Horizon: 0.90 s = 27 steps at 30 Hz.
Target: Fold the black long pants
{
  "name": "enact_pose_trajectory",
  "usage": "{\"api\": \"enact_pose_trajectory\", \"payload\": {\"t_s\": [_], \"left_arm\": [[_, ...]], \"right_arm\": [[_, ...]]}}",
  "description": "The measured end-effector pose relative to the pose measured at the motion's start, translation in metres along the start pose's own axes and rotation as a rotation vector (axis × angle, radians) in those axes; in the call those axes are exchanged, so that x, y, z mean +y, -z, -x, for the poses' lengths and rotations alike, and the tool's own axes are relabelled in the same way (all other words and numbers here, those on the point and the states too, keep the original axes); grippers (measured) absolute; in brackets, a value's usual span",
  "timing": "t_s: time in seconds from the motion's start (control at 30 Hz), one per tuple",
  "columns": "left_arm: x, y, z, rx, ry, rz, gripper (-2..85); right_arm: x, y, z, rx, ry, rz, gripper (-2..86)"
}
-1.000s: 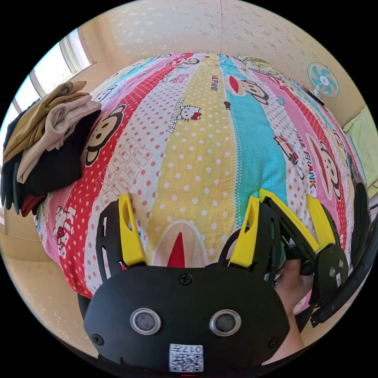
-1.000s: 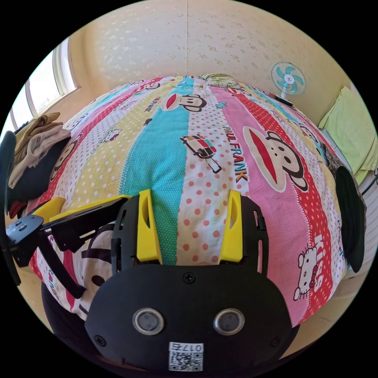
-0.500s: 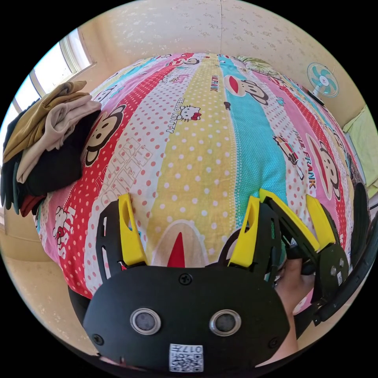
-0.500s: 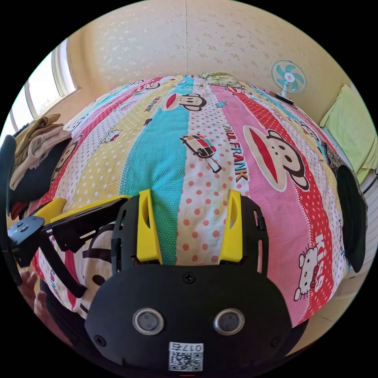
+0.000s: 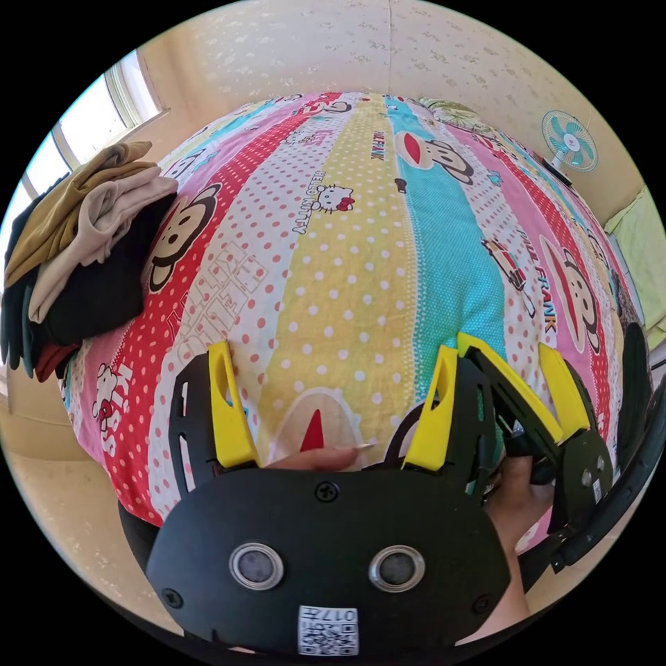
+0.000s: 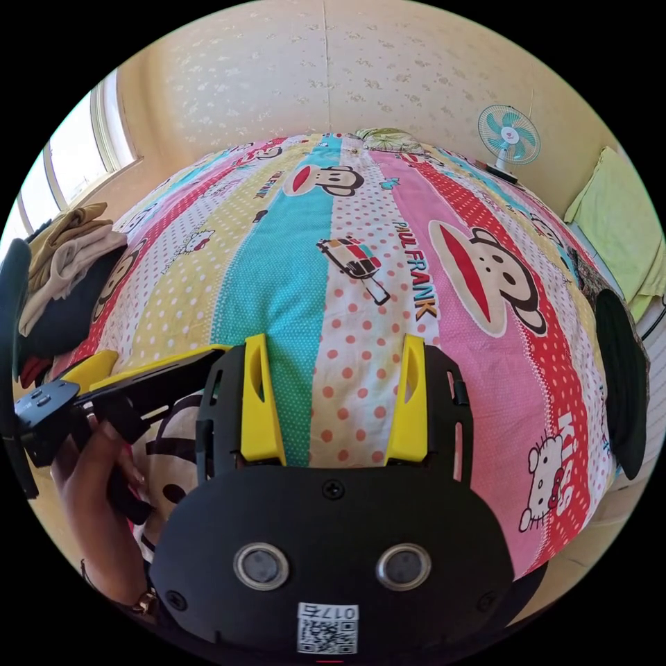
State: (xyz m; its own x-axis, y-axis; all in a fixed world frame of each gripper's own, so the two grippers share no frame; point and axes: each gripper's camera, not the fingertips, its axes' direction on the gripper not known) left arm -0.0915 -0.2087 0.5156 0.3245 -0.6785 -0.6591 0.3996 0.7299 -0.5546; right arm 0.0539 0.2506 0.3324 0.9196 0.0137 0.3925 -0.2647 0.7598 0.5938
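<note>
Black long pants: cannot tell which item they are. A black garment (image 5: pixel 104 295) is lying in a stack of clothes (image 5: pixel 83 229), well off to the left of the left gripper (image 5: pixel 333 350), at the bed's edge. Five colours are showing in the stack: mustard, beige, black, dark green, red.

Left gripper: jaws are standing wide apart, nothing between them, hovering over the bedsheet (image 5: pixel 347 263). A fingertip (image 5: pixel 326 456) is showing at the jaw bases.

Right gripper (image 6: pixel 334 340): jaws likewise spread, gripping nothing. In the left gripper view it is sitting just beside the left gripper's right jaw, with a hand (image 5: pixel 510 499) holding it. In the right gripper view a second hand (image 6: pixel 90 485) is gripping the left gripper.

Sheet print is reading "PAUL FRANK", "HELLO KITTY", "KISS".

One fan (image 6: pixel 508 134) is standing far ahead, to the right.
</note>
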Motion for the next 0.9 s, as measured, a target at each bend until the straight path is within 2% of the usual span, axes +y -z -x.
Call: {"api": "enact_pose_trajectory", "payload": {"t_s": [0.33,0.4,0.47,0.53,0.63,0.77,0.9], "left_arm": [[0.020,-0.002,0.007,0.005,0.018,0.027,35.8],[0.038,0.016,0.022,0.040,0.039,-0.053,25.7],[0.060,0.037,0.037,0.097,-0.006,-0.155,19.2],[0.079,0.053,0.051,0.068,-0.029,-0.164,21.1],[0.118,0.088,0.087,0.053,-0.060,-0.232,21.0],[0.176,0.142,0.180,0.046,0.038,-0.375,17.6],[0.212,0.158,0.292,0.137,0.143,-0.292,17.8]], "right_arm": [[0.013,0.004,0.002,0.014,0.014,-0.016,25.1],[0.015,0.006,-0.002,-0.004,0.007,-0.019,25.1],[0.018,0.008,-0.004,-0.003,0.007,-0.019,25.1],[0.019,0.009,-0.006,-0.004,0.007,-0.015,25.1],[0.017,0.011,-0.012,-0.023,-0.001,0.023,25.1],[0.010,0.015,-0.025,-0.069,-0.010,0.090,24.6],[-0.002,0.013,-0.030,-0.070,0.044,0.172,23.0]]}}
